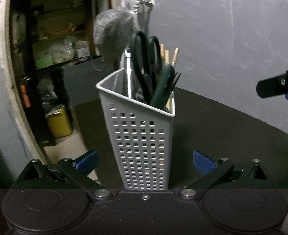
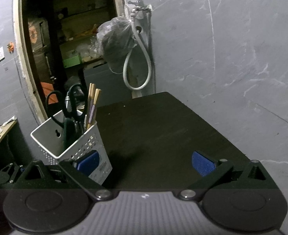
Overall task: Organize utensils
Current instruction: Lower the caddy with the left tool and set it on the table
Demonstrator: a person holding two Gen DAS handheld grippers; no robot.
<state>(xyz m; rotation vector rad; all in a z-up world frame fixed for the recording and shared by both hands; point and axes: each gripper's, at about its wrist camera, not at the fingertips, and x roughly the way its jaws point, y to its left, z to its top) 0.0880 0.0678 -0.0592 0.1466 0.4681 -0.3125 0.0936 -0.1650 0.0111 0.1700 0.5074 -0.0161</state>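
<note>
Although nothing loose shows on the dark surface [image 2: 163, 129], the task looks close to finished: the white perforated holder [image 1: 142, 143] stands upright near the surface's left edge, already carrying the black-handled scissors [image 1: 144, 62], a metal-handled utensil [image 1: 128, 74], a dark green-handled tool [image 1: 162, 86] and several wooden chopsticks [image 1: 168, 55]. Everything stands handle-up inside it, bunched toward the far corner of the holder.

The left gripper [image 1: 144, 161] faces the holder head-on with its blue-padded fingers [image 1: 87, 160] spread wide on either side of the holder's lower wall, not touching it and holding nothing. The right gripper [image 2: 144, 161] points across the bare middle of the surface; its fingers [image 2: 203, 162] are also spread apart and empty, the left pad sitting in front of the holder's near corner, though contact cannot be judged.

What remains, as a judgement, is little: no utensil outside the holder is visible in either view, so perhaps only a final nudge of the holder is left.
</note>
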